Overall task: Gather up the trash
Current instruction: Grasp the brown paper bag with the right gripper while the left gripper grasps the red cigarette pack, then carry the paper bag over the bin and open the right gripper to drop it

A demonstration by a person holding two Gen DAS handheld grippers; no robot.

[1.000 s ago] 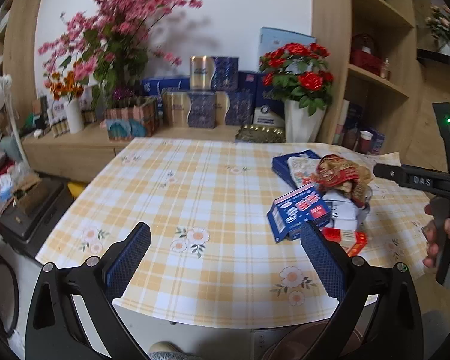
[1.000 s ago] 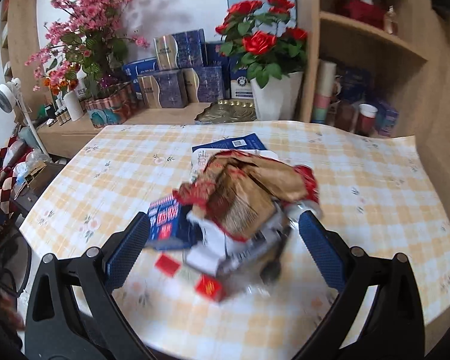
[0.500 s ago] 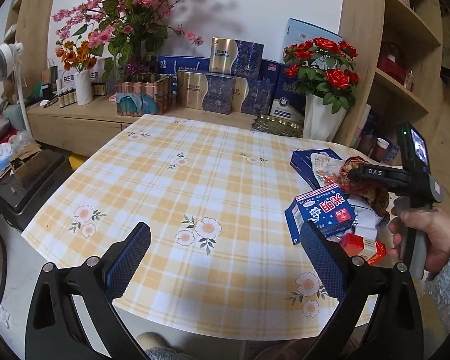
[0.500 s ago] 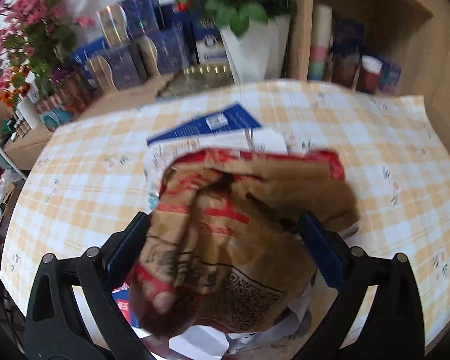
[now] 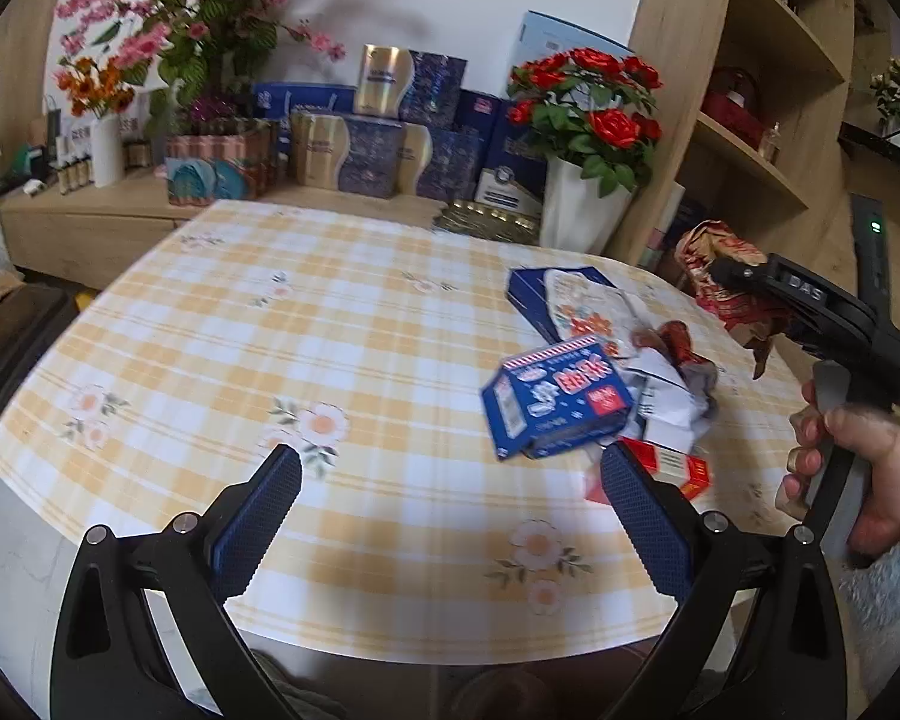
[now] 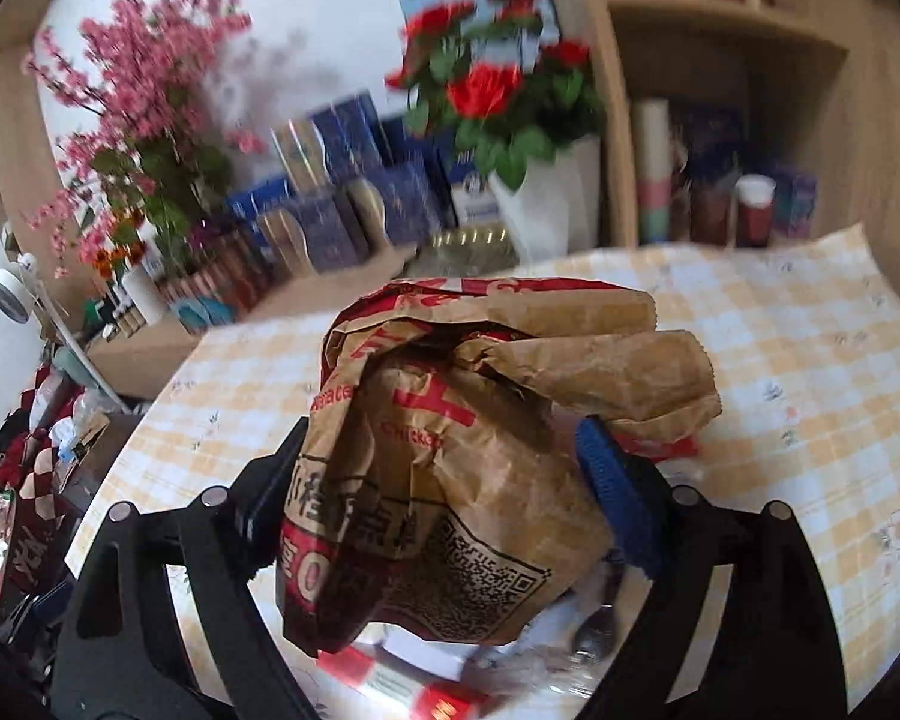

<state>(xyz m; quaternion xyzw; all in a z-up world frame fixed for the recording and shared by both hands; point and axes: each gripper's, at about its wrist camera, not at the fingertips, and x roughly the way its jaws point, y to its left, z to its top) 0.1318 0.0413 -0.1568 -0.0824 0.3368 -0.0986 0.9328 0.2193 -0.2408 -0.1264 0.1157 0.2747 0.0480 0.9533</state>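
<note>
My right gripper (image 6: 444, 474) is shut on a crumpled brown and red paper food bag (image 6: 450, 462) and holds it lifted above the trash pile. In the left wrist view the bag (image 5: 726, 288) hangs at the right gripper's tip (image 5: 720, 267), at the right. On the table lie a blue carton (image 5: 555, 399), crumpled white paper (image 5: 669, 396), a red and white small box (image 5: 675, 465) and a flat blue packet (image 5: 546, 294). My left gripper (image 5: 450, 498) is open and empty, near the table's front edge, left of the pile.
The table has a yellow checked cloth (image 5: 306, 330). A white vase of red roses (image 5: 582, 216) and blue gift boxes (image 5: 378, 156) stand on a wooden sideboard behind it. Wooden shelves (image 5: 750, 144) rise at the right. Clutter lies on the floor at left (image 6: 24, 480).
My right gripper closed on the paper bag and lifted it off the pile. My left gripper moved closer to the table and the pile, still open.
</note>
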